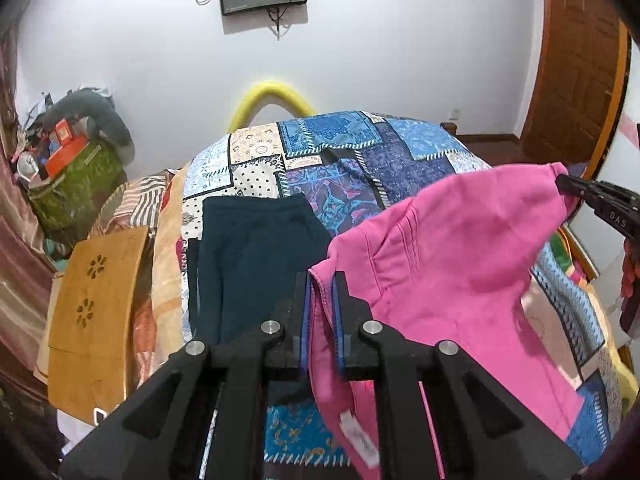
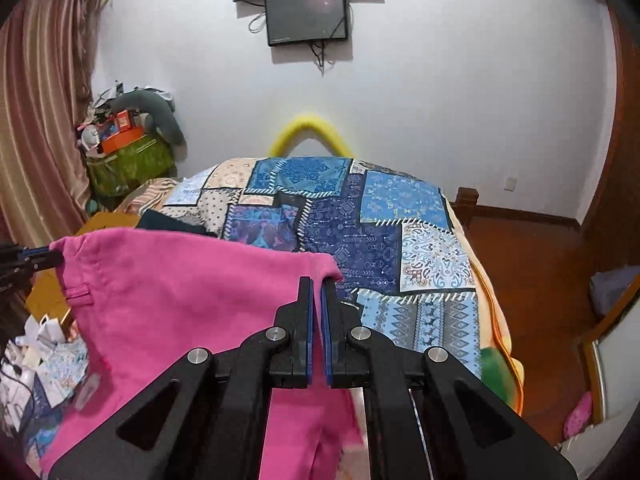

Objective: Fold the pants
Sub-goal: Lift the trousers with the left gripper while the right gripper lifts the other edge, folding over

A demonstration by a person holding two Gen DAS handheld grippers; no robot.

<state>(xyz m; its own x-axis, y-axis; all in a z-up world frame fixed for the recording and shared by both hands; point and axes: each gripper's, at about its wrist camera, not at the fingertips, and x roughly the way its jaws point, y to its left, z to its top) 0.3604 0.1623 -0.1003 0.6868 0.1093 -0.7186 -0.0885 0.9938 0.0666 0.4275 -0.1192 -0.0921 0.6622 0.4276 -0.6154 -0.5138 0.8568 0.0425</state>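
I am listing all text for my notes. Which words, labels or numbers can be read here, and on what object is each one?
"DAS" (uncertain): on the right gripper, seen from the left wrist.
White tag on the pink pants: blurred, unreadable.
Orange box: print too small.
Nothing else readable.

Matte black plastic throughout on the left tool (image 1: pixel 320 280): two flat fingers lined with blue pads (image 1: pixel 305 320), angled linkage arms with triangular cut-outs, four round silver pivot screws. Same build on the right tool (image 2: pixel 317 286), blue pads (image 2: pixel 325 336) included. Pale embossed lettering, too small to read surely, on the right tool's black body as seen from the left wrist.
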